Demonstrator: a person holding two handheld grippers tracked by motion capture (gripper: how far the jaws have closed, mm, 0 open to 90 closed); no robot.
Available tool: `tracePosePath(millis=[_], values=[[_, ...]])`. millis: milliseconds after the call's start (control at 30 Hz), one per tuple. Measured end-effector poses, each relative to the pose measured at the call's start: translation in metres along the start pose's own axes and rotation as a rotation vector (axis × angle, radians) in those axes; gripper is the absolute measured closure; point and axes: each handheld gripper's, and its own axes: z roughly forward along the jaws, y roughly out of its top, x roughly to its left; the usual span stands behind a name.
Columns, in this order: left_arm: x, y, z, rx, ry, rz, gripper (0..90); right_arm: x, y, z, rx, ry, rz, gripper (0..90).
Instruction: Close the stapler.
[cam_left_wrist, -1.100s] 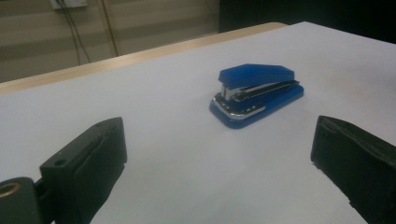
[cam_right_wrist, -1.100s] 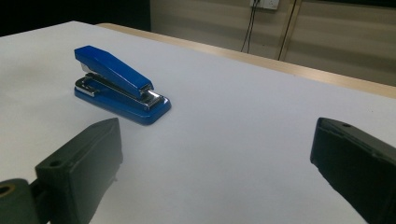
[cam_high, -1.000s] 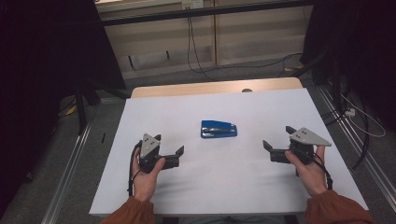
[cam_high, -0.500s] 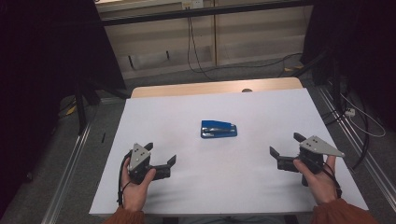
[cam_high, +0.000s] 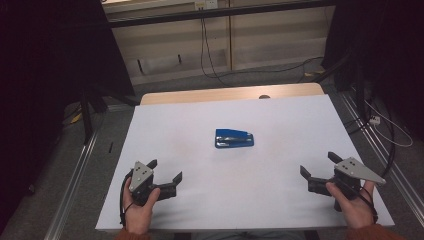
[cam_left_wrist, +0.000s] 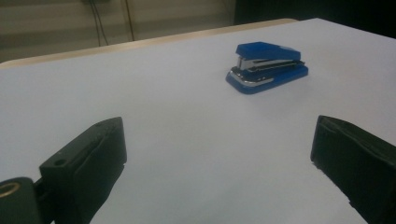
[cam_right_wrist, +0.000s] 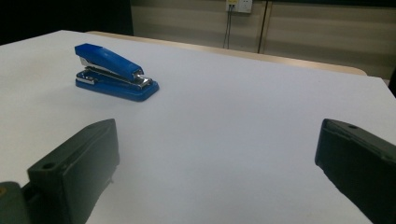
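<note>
Stapler (cam_high: 234, 138) sits mid-desk (cam_high: 280, 120), untouched. Left hand-held gripper (cam_high: 165, 174) and right hand-held gripper (cam_high: 319, 167) both near the front edge, jaws wide, empty, well apart from it.

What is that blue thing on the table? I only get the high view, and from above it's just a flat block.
Observer: A blue stapler; the right gripper view shows its hinged top arm over a silver metal strip.
Operator: Is it shut?
Observer: The left gripper view shows the top arm raised slightly above the base.
Operator: Are the grippers touching it?
Observer: No. In both gripper views white table lies between the open jaws and the stapler.
</note>
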Motion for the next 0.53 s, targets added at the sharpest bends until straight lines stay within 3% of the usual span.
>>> tracePosePath(millis=[67,167,367,533], values=[[0.0008,-0.0017,-0.0024,0.003,0.020,-0.001,3.6,-0.0005,-0.0017,-0.0028,-0.002,0.006,0.021,0.0],[-0.0009,-0.0031,-0.0031,0.002,0.046,-0.006,3.6,-0.0011,-0.0034,-0.0053,-0.010,-0.008,0.015,0.0],[0.0014,-0.0026,-0.0026,0.002,0.037,-0.026,3.6,0.0019,-0.0059,0.0002,0.002,0.005,0.007,0.0],[0.0005,-0.0032,0.0023,0.025,0.008,-0.015,3.6,0.0000,-0.0048,0.0017,-0.006,0.005,0.013,0.0]])
